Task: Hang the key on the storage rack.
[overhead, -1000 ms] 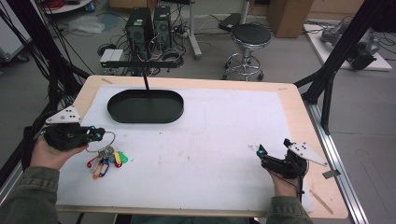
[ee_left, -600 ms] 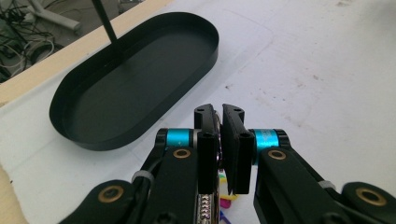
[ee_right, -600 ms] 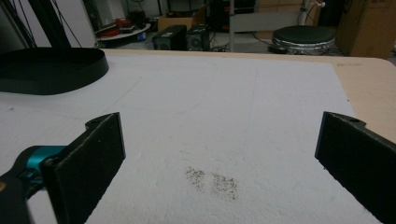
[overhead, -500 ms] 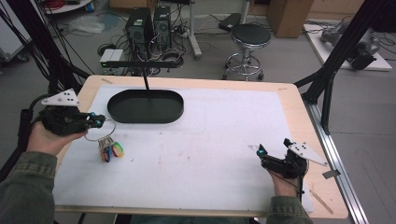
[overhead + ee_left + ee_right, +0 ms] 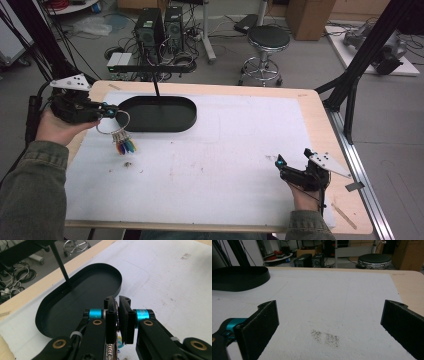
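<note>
A metal key ring (image 5: 120, 123) with several coloured keys (image 5: 124, 145) hangs from my left gripper (image 5: 111, 112), which is shut on the ring. The bunch dangles above the white mat, just left of the black oval tray (image 5: 190, 108). In the left gripper view the jaws (image 5: 118, 302) are pressed together with a bit of the ring between them, pointing at the tray (image 5: 75, 300). My right gripper (image 5: 292, 157) rests low at the table's near right, open, with nothing between its pads (image 5: 265, 315).
A thin black post (image 5: 156, 89) rises from the tray's far side to a horizontal bar (image 5: 150, 68). The tray (image 5: 239, 277) lies far left in the right gripper view. A small dark speck (image 5: 128, 164) sits on the mat. A stool (image 5: 264, 37) and computers stand beyond the table.
My left gripper has risen and moved away from me toward the tray's left end, lifting the keys off the mat. The right gripper has stayed put.
</note>
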